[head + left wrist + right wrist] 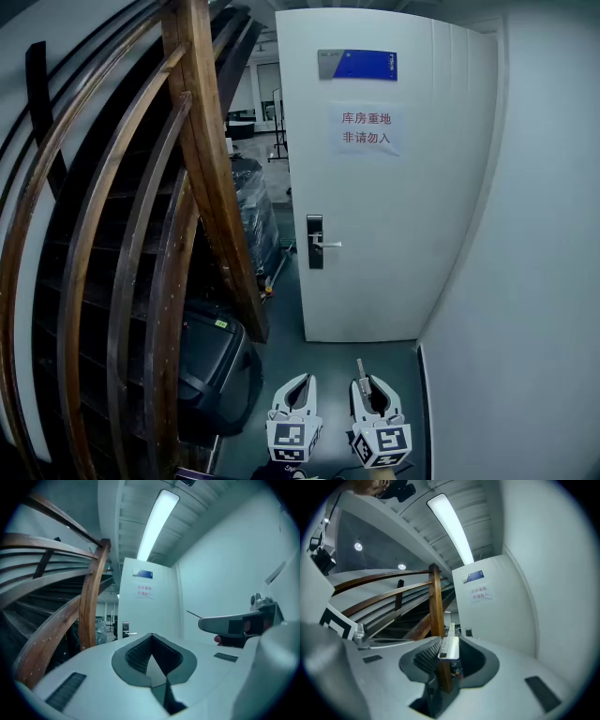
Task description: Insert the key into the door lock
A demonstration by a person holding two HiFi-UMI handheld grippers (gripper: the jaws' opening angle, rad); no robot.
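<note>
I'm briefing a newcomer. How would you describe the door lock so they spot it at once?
Start at the white door. Halfway down its left edge sits the door lock: a dark upright plate with a silver lever handle. The blue plate and paper notice higher up are flat signs; only this carries a handle.

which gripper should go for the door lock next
Right. The right gripper has the key clamped in its jaws, blade pointing ahead toward the door lock. The left gripper is shut with nothing in it.
</note>
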